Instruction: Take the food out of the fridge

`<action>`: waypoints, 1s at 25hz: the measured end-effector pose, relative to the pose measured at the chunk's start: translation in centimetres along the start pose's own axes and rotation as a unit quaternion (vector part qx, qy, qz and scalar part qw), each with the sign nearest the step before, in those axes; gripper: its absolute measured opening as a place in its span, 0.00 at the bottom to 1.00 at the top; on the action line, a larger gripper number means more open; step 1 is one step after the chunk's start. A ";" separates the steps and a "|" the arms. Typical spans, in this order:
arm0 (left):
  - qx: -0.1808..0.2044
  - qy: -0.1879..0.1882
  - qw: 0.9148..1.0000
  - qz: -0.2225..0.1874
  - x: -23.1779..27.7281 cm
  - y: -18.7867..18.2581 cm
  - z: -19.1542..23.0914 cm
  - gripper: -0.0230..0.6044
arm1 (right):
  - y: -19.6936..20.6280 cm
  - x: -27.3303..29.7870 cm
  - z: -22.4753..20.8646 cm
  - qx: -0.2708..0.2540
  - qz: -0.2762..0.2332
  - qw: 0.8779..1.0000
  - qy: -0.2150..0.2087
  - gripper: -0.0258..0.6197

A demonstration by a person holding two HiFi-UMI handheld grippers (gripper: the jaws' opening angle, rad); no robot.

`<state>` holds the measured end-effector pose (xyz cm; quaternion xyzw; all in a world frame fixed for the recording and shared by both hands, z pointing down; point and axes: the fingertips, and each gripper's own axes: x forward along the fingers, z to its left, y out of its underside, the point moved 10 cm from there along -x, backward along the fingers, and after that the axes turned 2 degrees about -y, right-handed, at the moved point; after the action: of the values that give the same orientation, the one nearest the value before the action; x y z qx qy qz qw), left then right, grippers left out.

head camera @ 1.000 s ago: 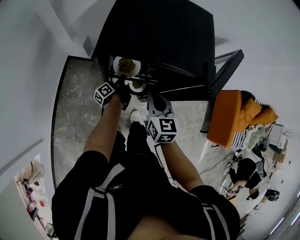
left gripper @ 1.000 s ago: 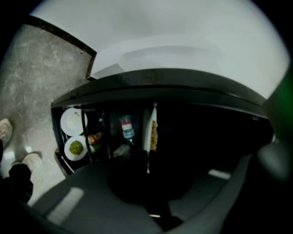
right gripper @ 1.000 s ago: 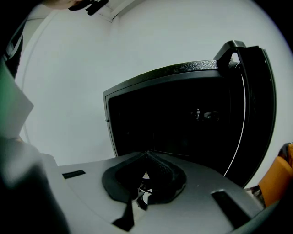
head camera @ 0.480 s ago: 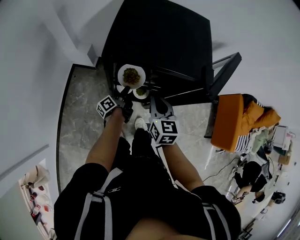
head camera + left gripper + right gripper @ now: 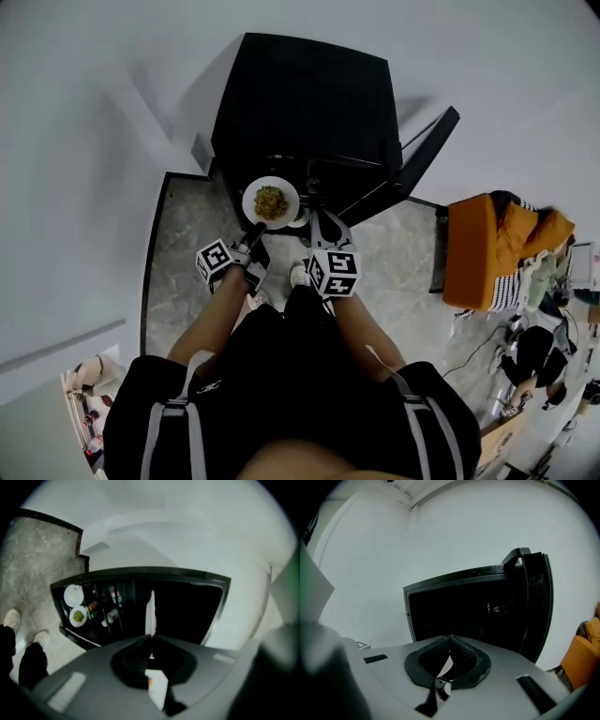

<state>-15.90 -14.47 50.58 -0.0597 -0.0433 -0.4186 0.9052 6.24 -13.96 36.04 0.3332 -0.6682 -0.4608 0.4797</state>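
The black fridge (image 5: 300,103) stands open, its door (image 5: 412,155) swung out to the right. My left gripper (image 5: 255,228) is shut on the rim of a white plate of green-brown food (image 5: 270,202), held level in front of the fridge. In the left gripper view that plate (image 5: 150,611) shows edge-on between the jaws of the left gripper (image 5: 151,641). Two more plates stay on a low shelf inside: a white one (image 5: 73,595) and one with green food (image 5: 78,616). My right gripper (image 5: 316,217) is shut and empty beside the held plate, and in its own view the right gripper (image 5: 450,641) faces the fridge (image 5: 459,606).
Grey marble floor (image 5: 187,253) lies before the fridge, between white walls. An orange seat with clothes (image 5: 487,248) stands to the right of the door, with people (image 5: 534,356) further right. The holder's shoes (image 5: 11,618) are just short of the fridge.
The left gripper has risen and drawn back from the fridge with the plate of food. The right gripper has hardly moved. The head view has lifted and shifted.
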 end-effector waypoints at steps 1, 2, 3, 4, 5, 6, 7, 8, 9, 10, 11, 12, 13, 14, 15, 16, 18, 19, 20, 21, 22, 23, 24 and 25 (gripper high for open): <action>0.001 0.000 1.000 0.005 -0.9 0.4 -0.7 0.05 | 0.1 -0.5 -0.2 0.003 -0.003 1.000 0.005 0.04; 0.003 0.001 1.000 0.010 -1.7 0.7 -1.5 0.05 | 0.1 -1.0 -0.5 0.007 -0.005 1.000 0.009 0.04; 0.007 0.003 1.000 0.017 -2.5 1.0 -2.3 0.05 | 0.2 -1.4 -0.7 0.010 -0.008 1.000 0.013 0.04; 0.013 0.004 1.000 0.025 -3.1 1.2 -3.2 0.05 | 0.2 -1.8 -1.0 0.011 -0.009 1.000 0.015 0.04; 0.018 0.006 0.999 0.033 -3.7 1.4 -4.2 0.05 | 0.2 -2.0 -1.3 0.011 -0.011 1.000 0.017 0.04; 0.027 0.009 0.999 0.043 -4.2 1.6 -5.3 0.05 | 0.1 -2.1 -1.6 0.011 -0.012 1.000 0.018 0.04; 0.039 0.013 0.998 0.053 -4.7 1.8 -6.3 0.05 | 0.1 -2.2 -1.9 0.010 -0.014 1.000 0.017 0.04; 0.050 0.017 0.997 0.061 -5.2 1.9 -7.4 0.05 | 0.0 -2.3 -2.0 0.010 -0.017 1.000 0.017 0.04; 0.058 0.020 0.996 0.067 -5.7 2.0 -8.3 0.05 | 0.0 -2.4 -2.2 0.010 -0.019 1.000 0.016 0.04; 0.061 0.023 0.995 0.070 -6.1 2.3 -9.2 0.05 | 0.0 -2.5 -2.2 0.010 -0.022 1.000 0.015 0.04; 0.062 0.027 0.995 0.072 -6.5 2.6 -10.1 0.05 | 0.0 -2.6 -2.3 0.010 -0.023 1.000 0.014 0.04; 0.060 0.032 0.995 0.073 -6.9 2.9 -10.8 0.05 | 0.0 -2.7 -2.3 0.010 -0.024 1.000 0.012 0.04; 0.056 0.035 0.995 0.072 -7.3 3.1 -11.6 0.05 | 0.1 -2.8 -2.3 0.010 -0.024 1.000 0.009 0.04; 0.051 0.038 0.995 0.071 -7.6 3.3 -12.3 0.05 | 0.1 -2.8 -2.2 0.009 -0.024 1.000 0.006 0.04; 0.047 0.039 0.996 0.068 -7.9 3.4 -13.0 0.05 | 0.2 -2.8 -2.1 0.008 -0.024 1.000 0.003 0.04; 0.043 0.040 0.996 0.065 -8.3 3.5 -13.6 0.05 | 0.2 -2.8 -2.0 0.007 -0.023 1.000 0.000 0.04; 0.038 0.041 0.997 0.057 -8.9 3.7 -15.0 0.05 | 0.2 -2.9 -1.9 0.004 -0.021 1.000 -0.005 0.04; 0.036 0.043 0.997 0.054 -9.1 3.7 -15.7 0.05 | 0.2 -3.0 -1.8 0.003 -0.022 1.000 -0.008 0.04; 0.036 0.046 0.997 0.052 -9.2 3.7 -16.4 0.05 | 0.1 -3.0 -1.7 0.001 -0.023 1.000 -0.011 0.04; 0.038 0.051 0.997 0.050 -9.2 3.7 -17.2 0.05 | -0.1 -2.9 -1.7 -0.001 -0.024 1.000 -0.013 0.04; 0.042 0.058 0.996 0.049 -9.2 3.6 -18.0 0.05 | -0.2 -2.9 -1.6 -0.001 -0.025 1.000 -0.015 0.04; 0.049 0.066 0.996 0.047 -9.1 3.4 -18.9 0.05 | -0.3 -2.8 -1.5 -0.001 -0.026 0.999 -0.018 0.04; 0.056 0.075 0.995 0.044 -9.1 3.3 -19.7 0.05 | -0.3 -2.7 -1.4 -0.002 -0.027 0.999 -0.020 0.04; 0.062 0.083 0.994 0.041 -8.9 3.2 -20.5 0.05 | -0.3 -2.7 -1.3 -0.004 -0.026 0.999 -0.022 0.04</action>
<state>-18.66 -8.71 28.88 0.0300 0.0089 -0.3815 0.9238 8.32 -12.07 35.01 0.3380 -0.6682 -0.4829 0.4539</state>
